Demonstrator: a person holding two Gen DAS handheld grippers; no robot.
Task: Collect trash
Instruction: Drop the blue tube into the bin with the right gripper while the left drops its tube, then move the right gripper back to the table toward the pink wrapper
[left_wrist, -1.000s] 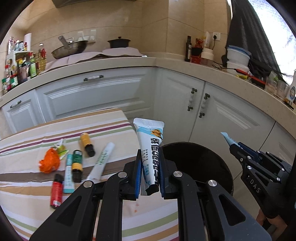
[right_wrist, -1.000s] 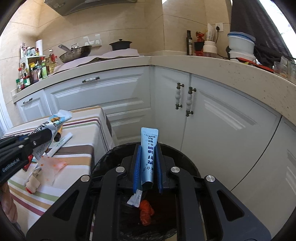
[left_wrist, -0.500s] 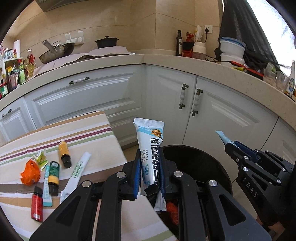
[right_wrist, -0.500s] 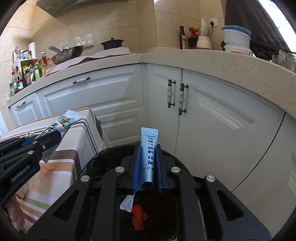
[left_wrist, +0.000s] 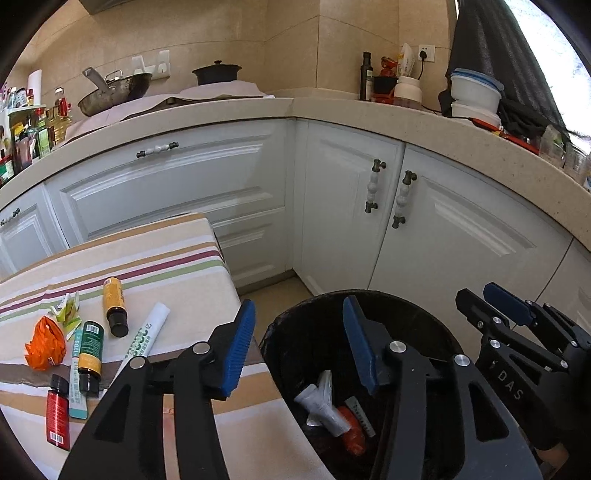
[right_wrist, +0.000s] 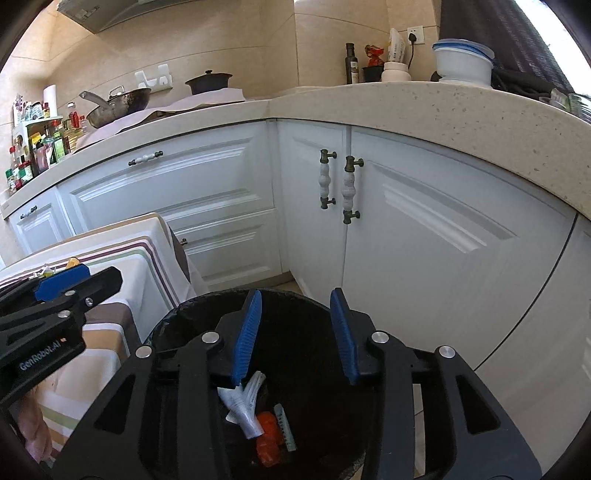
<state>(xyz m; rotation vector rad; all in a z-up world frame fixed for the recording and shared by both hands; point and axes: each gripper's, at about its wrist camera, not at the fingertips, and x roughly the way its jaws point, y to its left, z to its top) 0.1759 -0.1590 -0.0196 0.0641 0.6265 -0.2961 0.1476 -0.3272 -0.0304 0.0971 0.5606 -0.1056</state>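
A black round trash bin (left_wrist: 424, 317) stands on the floor beside the table; it also shows in the right wrist view (right_wrist: 295, 299). Inside lie white tubes (left_wrist: 325, 406) and an orange scrap (right_wrist: 267, 437). My left gripper (left_wrist: 299, 350) is open and empty over the bin's left rim. My right gripper (right_wrist: 295, 336) is open and empty above the bin. On the striped tablecloth (left_wrist: 177, 266) remain a white tube (left_wrist: 147, 334), an orange bottle (left_wrist: 113, 306), a green-and-yellow bottle (left_wrist: 90, 354), a red bottle (left_wrist: 58, 411), a teal tube (left_wrist: 77, 373) and an orange wrapper (left_wrist: 45, 343).
White corner cabinets (left_wrist: 369, 206) rise right behind the bin, under a stone counter (right_wrist: 424, 99) with a pan, a pot, bottles and bowls. The table edge (right_wrist: 162, 258) sits close to the bin's left side.
Both grippers have opened. The tube from each has dropped into the bin, where white tubes now lie. The left gripper has shifted right, toward the bin.
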